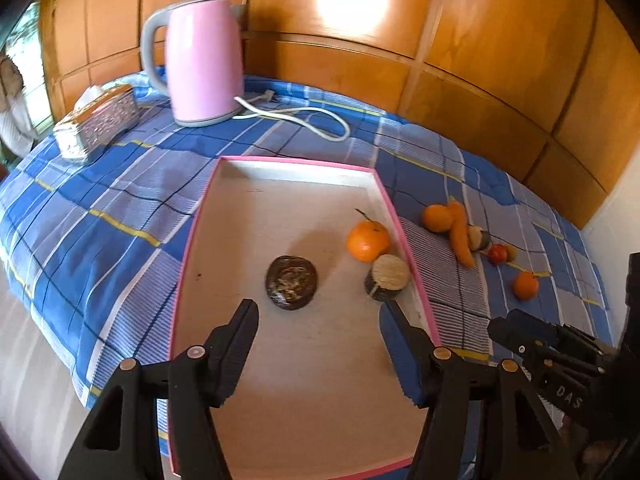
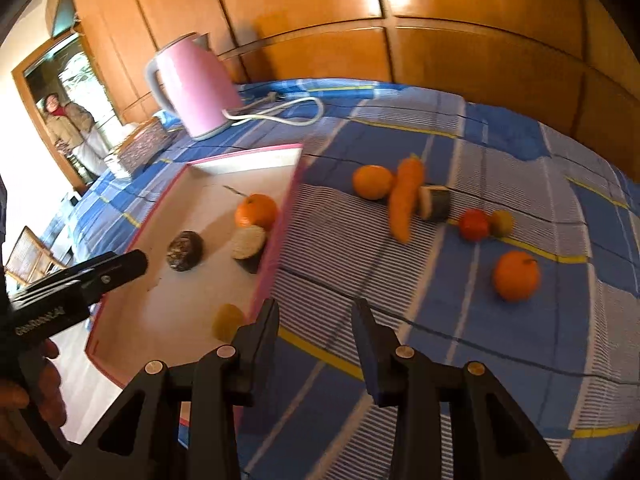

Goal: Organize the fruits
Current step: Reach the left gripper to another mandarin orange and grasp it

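Note:
A pink-rimmed white tray [image 1: 280, 380] [image 2: 176, 312] lies on the blue checked cloth. In it are a dark round fruit [image 1: 292, 282] [image 2: 185, 255], an orange [image 1: 367, 240] [image 2: 256, 210], a cut dark piece with a pale face [image 1: 387, 282] [image 2: 248, 245] and a small yellow fruit [image 2: 227, 322]. On the cloth to the right lie an orange [image 2: 373, 182], a carrot [image 2: 405, 196], a cut dark piece [image 2: 434, 203], a red fruit [image 2: 474, 224], a yellowish fruit [image 2: 502, 222] and another orange [image 2: 516, 275]. My left gripper [image 1: 320, 314] is open and empty over the tray. My right gripper [image 2: 316, 314] is open and empty over the cloth beside the tray's right rim.
A pink kettle [image 1: 200, 60] with a white cord [image 1: 304, 114] stands behind the tray. A tissue box [image 1: 98, 120] is at the back left. Wooden panelling [image 1: 440, 60] backs the table. A person [image 2: 70, 124] stands in a doorway at far left.

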